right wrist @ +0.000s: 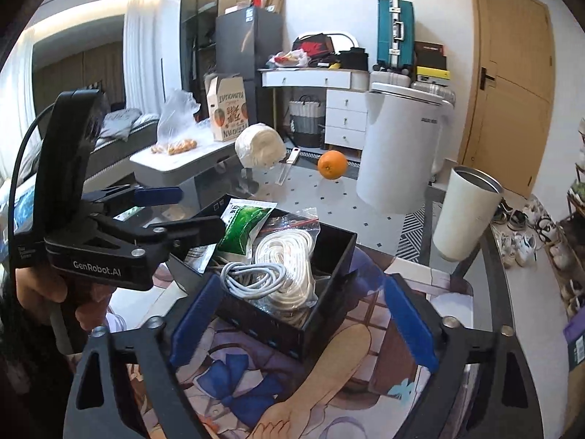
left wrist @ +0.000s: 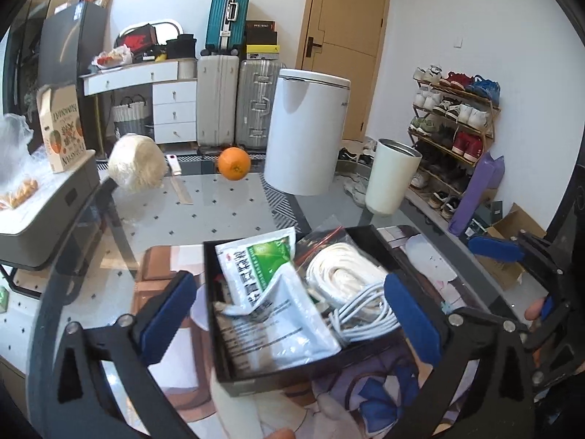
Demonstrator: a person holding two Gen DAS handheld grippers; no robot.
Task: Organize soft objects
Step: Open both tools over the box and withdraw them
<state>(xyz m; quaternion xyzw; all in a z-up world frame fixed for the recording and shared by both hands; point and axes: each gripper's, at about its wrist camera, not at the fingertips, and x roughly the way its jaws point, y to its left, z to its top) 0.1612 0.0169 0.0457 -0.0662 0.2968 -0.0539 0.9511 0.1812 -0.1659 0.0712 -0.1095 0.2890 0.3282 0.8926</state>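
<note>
Both grippers are wide open with nothing in them: the left gripper (left wrist: 289, 314) straddles the black box (right wrist: 318, 323), the right gripper (right wrist: 298, 314) sits at its near corner. The packet (left wrist: 270, 292), rope coil (right wrist: 292, 256) and cable (right wrist: 252, 278) are piled in there. I'd tuck the overhanging packet down flat. The tumbler (right wrist: 464, 216) and orange (right wrist: 332, 164) sit well clear.

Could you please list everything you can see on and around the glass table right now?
black box: one, on the printed mat
sachet: one, white and green, in the box
white cord: one coil, in the box
grey cable: one coil, in the box
orange: one, far table edge
tumbler: one, cream, right of the box
left gripper: open, astride the box
right gripper: open, near the box
</note>
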